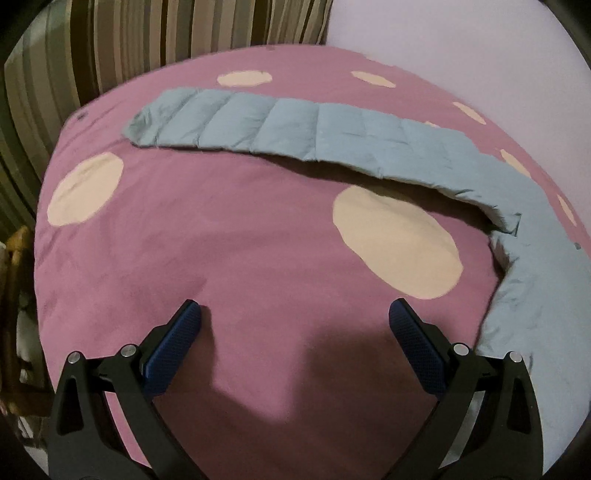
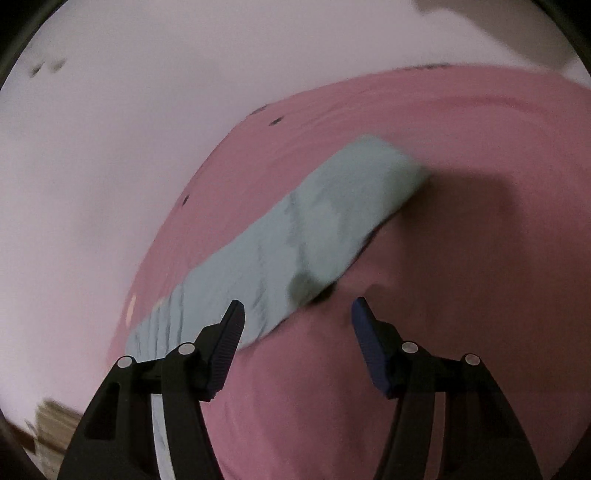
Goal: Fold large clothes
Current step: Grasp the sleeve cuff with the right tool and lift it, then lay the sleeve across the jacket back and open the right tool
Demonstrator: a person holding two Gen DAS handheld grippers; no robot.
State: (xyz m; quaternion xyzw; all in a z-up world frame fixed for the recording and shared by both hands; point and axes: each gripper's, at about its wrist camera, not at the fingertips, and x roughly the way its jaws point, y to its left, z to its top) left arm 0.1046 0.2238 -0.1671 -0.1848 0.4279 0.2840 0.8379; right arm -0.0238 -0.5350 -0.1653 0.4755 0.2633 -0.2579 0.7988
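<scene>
Pink bedding [image 1: 229,236] with cream spots is spread under both grippers, with a striped curtain [image 1: 147,33] and a pale wall [image 1: 461,44] behind. A blue quilted jacket [image 1: 295,125] is laid on it as a long band, running from far left across to the right and bending down toward the near right edge. The left gripper [image 1: 294,314] is held spread wide above bare bedding, nothing between its pads. The right gripper [image 2: 297,314] is seen partly spread, the jacket [image 2: 295,236] lying diagonally just ahead, not pinched.

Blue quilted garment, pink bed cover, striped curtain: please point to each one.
Blue quilted garment [image 1: 295,125]: left wrist view, middle panel.
Pink bed cover [image 1: 221,240]: left wrist view, bare pink area.
Striped curtain [image 1: 166,29]: left wrist view, upper folds.
</scene>
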